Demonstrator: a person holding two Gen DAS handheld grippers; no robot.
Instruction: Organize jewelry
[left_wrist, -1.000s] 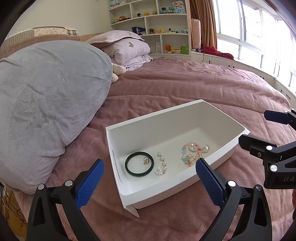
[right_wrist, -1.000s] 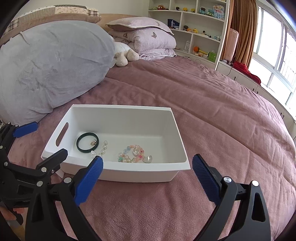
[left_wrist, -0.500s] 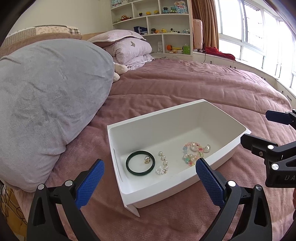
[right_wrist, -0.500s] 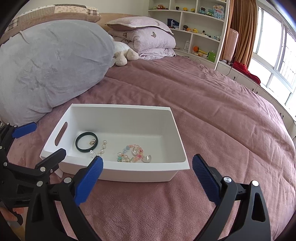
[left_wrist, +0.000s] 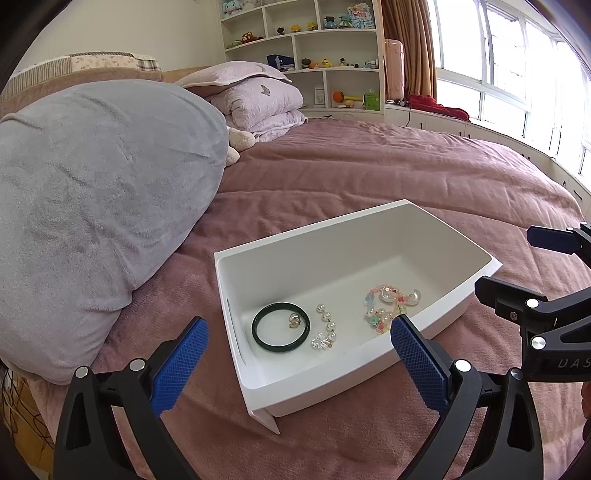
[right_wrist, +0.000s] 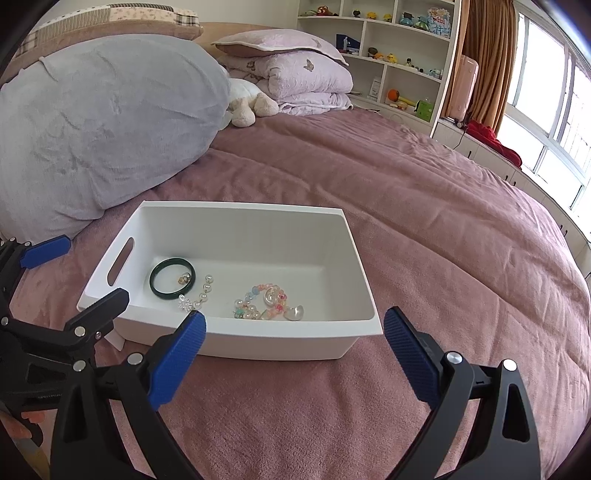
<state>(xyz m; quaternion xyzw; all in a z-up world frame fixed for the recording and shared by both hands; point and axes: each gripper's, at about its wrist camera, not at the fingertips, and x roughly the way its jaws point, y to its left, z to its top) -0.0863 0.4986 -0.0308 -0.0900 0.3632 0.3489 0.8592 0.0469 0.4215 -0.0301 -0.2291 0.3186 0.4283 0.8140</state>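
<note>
I am hovering my left claw (left_wrist: 299, 354) and right claw (right_wrist: 293, 341) — both spread wide, gripping nothing — just short of the white bin (right_wrist: 354, 258) on the bed (right_wrist: 424, 206), where the green bangle (right_wrist: 172, 278), pearl strand (right_wrist: 205, 291) and pastel bead bracelet (right_wrist: 258, 304) are lying corralled — apparently sorted.

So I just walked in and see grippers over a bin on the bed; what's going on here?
A person holds a two-finger tool in each hand above a white bin on the bedspread. The left tool and right tool are both open and empty. A green bangle, a pearl strand and a colourful bead bracelet lie apart on the bin's floor, with a small ring inside the bangle.
</note>
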